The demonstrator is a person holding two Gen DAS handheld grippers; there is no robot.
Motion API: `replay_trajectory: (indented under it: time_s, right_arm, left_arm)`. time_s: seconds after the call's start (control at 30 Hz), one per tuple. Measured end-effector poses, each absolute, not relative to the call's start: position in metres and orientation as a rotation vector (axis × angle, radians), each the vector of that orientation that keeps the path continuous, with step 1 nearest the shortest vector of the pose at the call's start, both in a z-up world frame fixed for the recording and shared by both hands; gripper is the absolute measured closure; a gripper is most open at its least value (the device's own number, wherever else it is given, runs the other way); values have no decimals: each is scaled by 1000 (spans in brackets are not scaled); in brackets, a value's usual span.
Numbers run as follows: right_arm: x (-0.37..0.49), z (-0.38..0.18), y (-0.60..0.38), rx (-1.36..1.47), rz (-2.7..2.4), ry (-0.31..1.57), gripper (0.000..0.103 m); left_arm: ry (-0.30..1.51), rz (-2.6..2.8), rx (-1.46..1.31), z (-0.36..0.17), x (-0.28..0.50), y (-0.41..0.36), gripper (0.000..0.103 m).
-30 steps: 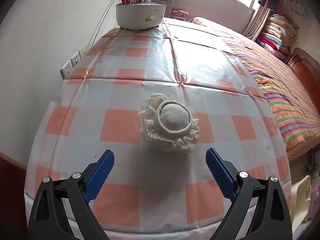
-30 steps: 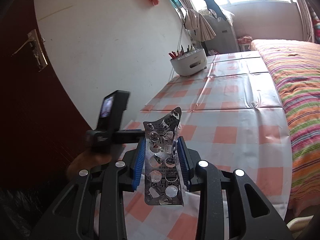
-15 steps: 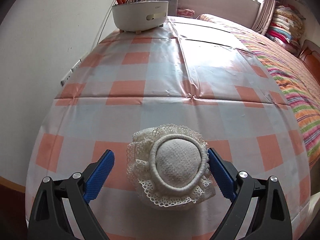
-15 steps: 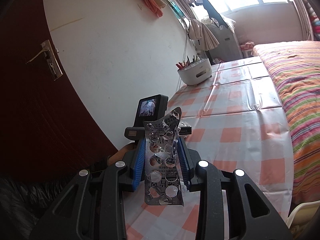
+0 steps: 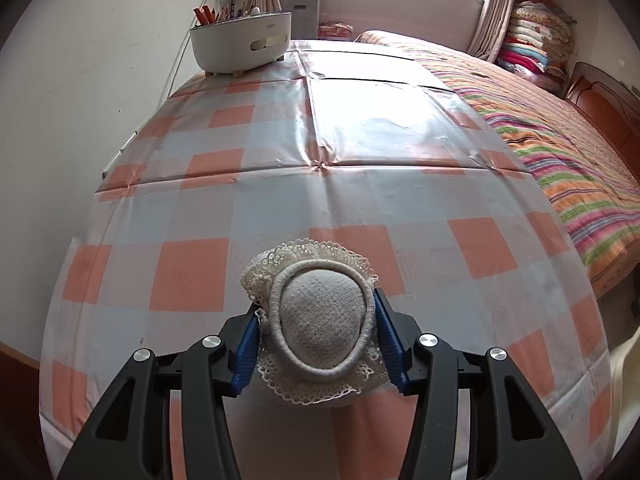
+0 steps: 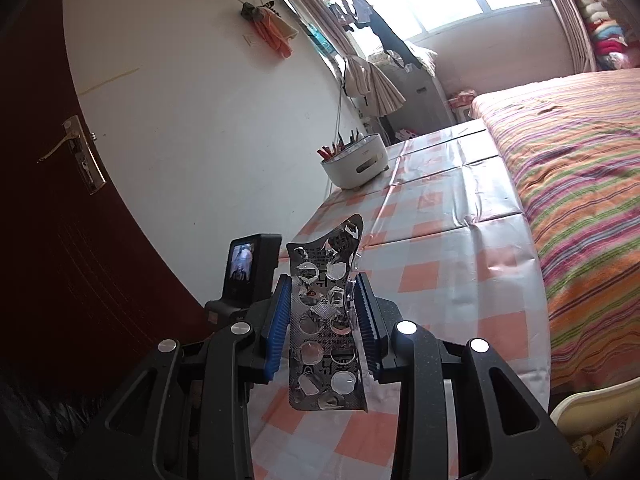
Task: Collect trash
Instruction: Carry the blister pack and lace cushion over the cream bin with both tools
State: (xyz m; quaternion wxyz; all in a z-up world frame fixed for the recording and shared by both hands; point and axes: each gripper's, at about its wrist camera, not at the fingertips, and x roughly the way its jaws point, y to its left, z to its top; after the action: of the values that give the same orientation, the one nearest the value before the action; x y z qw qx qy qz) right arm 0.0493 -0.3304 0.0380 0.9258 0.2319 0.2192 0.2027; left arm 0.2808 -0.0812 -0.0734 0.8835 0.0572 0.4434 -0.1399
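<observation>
Left gripper: narrowed onto a lace-trimmed cloth pad, blue pads pressed into its frilled sides; the stitched ring is squeezed to an oval, so the grip is judged firm. The pad sits low over the near edge of the table; whether it still touches the checked tablecloth cannot be told. Held side-on, presumably because the soft middle gives and the rim offers the firmer purchase.

Right gripper: closed on a used pill strip, gripped across its width, standing upright between the fingers with the top bent over. Pockets appear pushed through, hence trash. The strip is carried in the air above the table's near corner, likely kept there until a bin is reached; no bin shows in either view.

Small camera screen: just left of the strip, part of the other tool.

White tub: far end of table against the wall, holding red-tipped sticks; well apart from both grippers.

Bed: striped cover, alongside the table's right edge.

Door: dark red, with lever handle, left of the table.
</observation>
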Motion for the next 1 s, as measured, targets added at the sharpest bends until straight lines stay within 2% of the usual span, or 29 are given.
replay_trajectory:
  time_s: [1.0]
  right_arm:
    - [-30,-5,-464,503,-40,424,72]
  left_arm:
    - [799,-664,193,-22,121,-192,53]
